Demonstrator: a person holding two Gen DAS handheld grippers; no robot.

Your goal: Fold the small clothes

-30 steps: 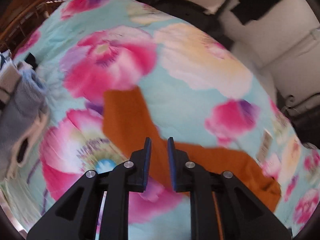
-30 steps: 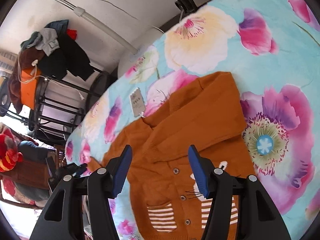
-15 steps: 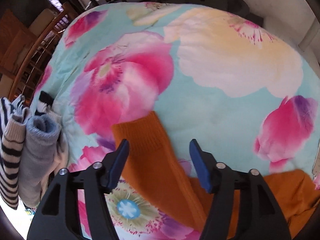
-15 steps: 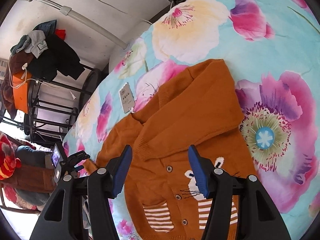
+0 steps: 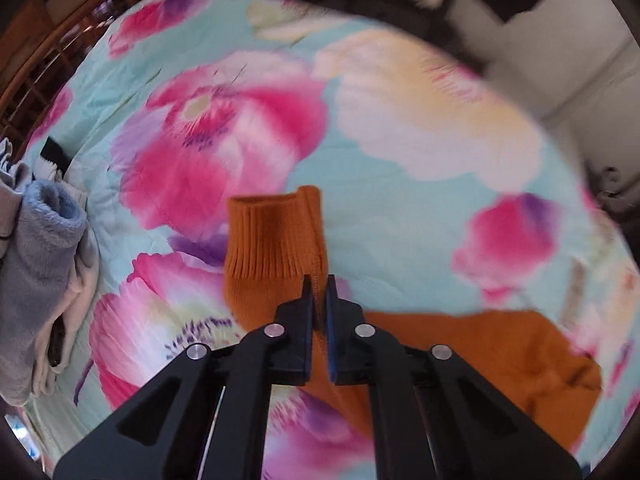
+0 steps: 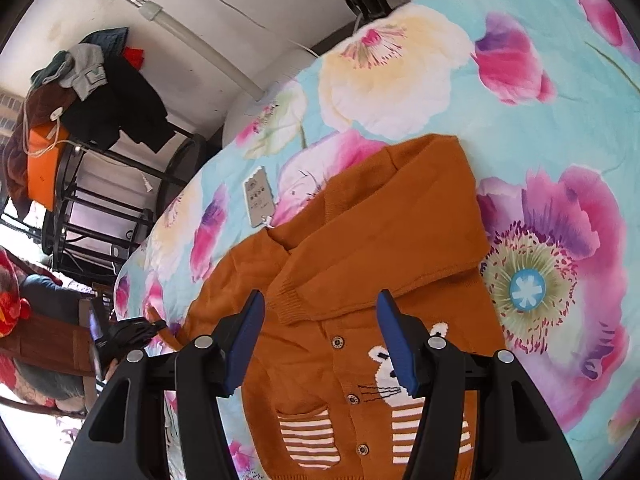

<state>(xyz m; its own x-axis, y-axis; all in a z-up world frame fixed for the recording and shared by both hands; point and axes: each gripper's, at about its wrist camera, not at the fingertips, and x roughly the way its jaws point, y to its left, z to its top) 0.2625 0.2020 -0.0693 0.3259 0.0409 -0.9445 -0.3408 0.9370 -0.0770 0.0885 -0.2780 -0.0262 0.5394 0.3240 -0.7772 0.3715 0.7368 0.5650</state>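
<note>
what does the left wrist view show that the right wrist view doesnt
Only the left wrist view shows the left claw shut on the ribbed cuff of the sleeve, lifted off the quilt, plus a pile of grey and blue clothes at the bed's edge.

Only the right wrist view shows the open right claw over the cardigan's front: buttons, striped pocket, animal face, paper tag, and a clothes rack.

Both show the orange cardigan on the floral quilt.

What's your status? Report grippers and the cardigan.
Left gripper shut on the sleeve, cuff lifted. Right gripper open above the orange cardigan. Other sleeve already folded across. Nothing in the way.
</note>
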